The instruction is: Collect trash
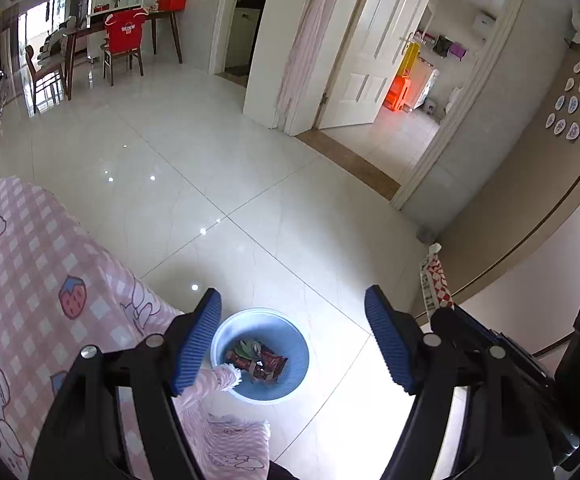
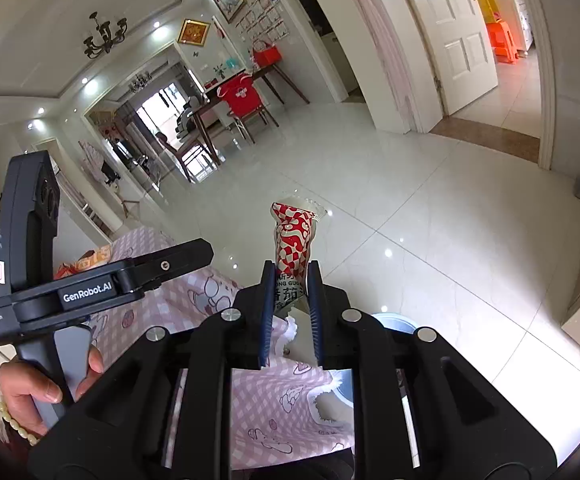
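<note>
Trash held over the floor beside the worktop

The right gripper (image 2: 290, 300) has its jaws clamped on a red-white wrapper (image 2: 293, 240); the left gripper (image 1: 293, 344) hangs jaws apart above the blue bin (image 1: 293, 334) of wrappers (image 1: 256, 360) on the floor

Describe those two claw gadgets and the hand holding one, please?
Both are black plastic frames with silver bolts and ribbed blue fingers. The left gripper reads "GenRobot.AI" in white, on a grey handle. The bare left hand wears a pale bead bracelet. No cables visible.
</note>
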`<action>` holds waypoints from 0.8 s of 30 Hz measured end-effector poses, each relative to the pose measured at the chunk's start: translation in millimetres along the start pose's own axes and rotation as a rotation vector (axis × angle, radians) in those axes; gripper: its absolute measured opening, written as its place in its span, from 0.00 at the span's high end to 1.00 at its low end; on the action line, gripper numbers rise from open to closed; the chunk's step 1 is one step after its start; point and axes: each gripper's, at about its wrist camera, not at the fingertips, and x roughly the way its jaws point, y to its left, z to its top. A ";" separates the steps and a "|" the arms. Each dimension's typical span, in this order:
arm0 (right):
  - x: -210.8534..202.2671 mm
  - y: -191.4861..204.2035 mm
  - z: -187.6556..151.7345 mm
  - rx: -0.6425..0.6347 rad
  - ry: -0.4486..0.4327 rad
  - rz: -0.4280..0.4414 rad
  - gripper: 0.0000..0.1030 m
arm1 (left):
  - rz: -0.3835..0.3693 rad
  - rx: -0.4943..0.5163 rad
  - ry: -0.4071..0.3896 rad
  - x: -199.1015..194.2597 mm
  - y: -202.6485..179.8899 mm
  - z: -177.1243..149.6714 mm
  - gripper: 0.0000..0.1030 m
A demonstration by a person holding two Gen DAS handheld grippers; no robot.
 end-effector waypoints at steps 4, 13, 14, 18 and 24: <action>6.0 7.0 -3.1 -0.002 0.012 0.010 0.84 | 0.014 -0.006 0.003 -3.1 5.7 -1.2 0.29; 12.5 7.5 -0.3 -0.017 0.026 0.020 0.84 | 0.044 -0.036 -0.029 -18.0 23.3 -3.9 0.25; 13.8 8.6 0.5 -0.018 0.025 0.020 0.84 | 0.055 -0.036 -0.034 -19.5 25.1 -3.8 0.25; 18.6 11.3 2.5 -0.021 0.020 0.020 0.84 | 0.079 -0.046 -0.045 -24.4 33.0 -2.7 0.24; 29.5 17.8 5.2 -0.041 -0.009 0.020 0.75 | 0.095 -0.076 -0.054 -32.5 54.2 -0.3 0.23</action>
